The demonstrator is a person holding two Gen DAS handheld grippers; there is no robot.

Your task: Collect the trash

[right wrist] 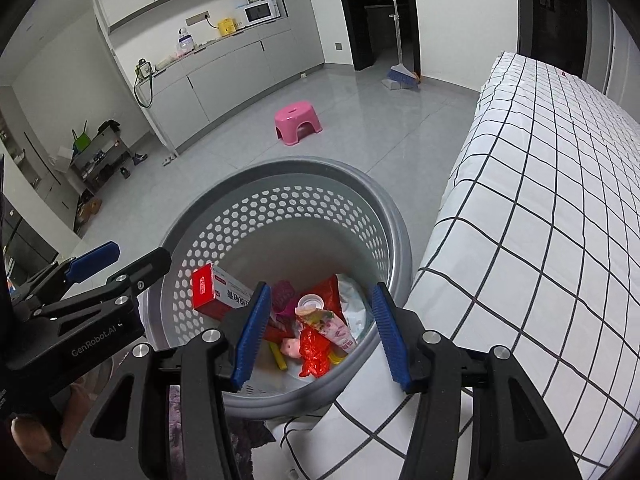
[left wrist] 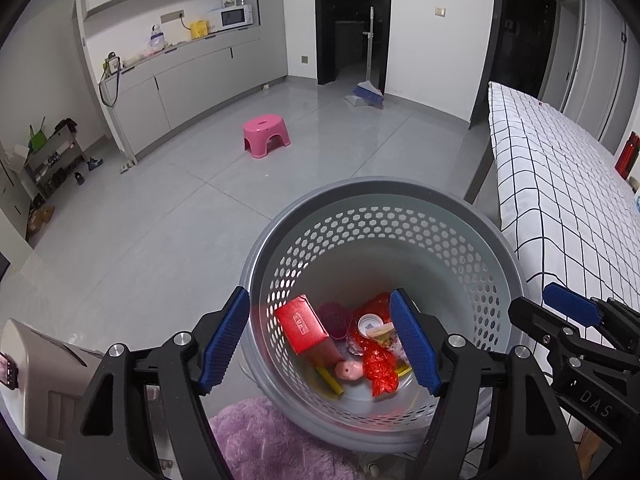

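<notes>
A grey perforated trash basket [left wrist: 360, 192] stands on the floor beside the bed. At its bottom lie a red box [left wrist: 304, 330], a crumpled red plastic bag [left wrist: 378, 364], a white cap [left wrist: 370, 325], a pink lump [left wrist: 348, 370] and a yellow stick [left wrist: 330, 380]. My left gripper [left wrist: 318, 300] hovers over the basket's near side, open, with nothing between its blue pads. In the right wrist view the same basket [right wrist: 288, 164] holds the red box [right wrist: 216, 290] and a pink printed wrapper [right wrist: 332, 328]. My right gripper [right wrist: 320, 292] hangs open and empty above them.
A bed with a black-checked white sheet [right wrist: 540, 220] borders the basket on the right. A purple fluffy cloth [left wrist: 260, 432] lies at the basket's near foot. A pink stool [left wrist: 266, 136] stands mid-floor, a broom and dustpan [left wrist: 366, 94] by the dark doorway, and cabinets line the left wall.
</notes>
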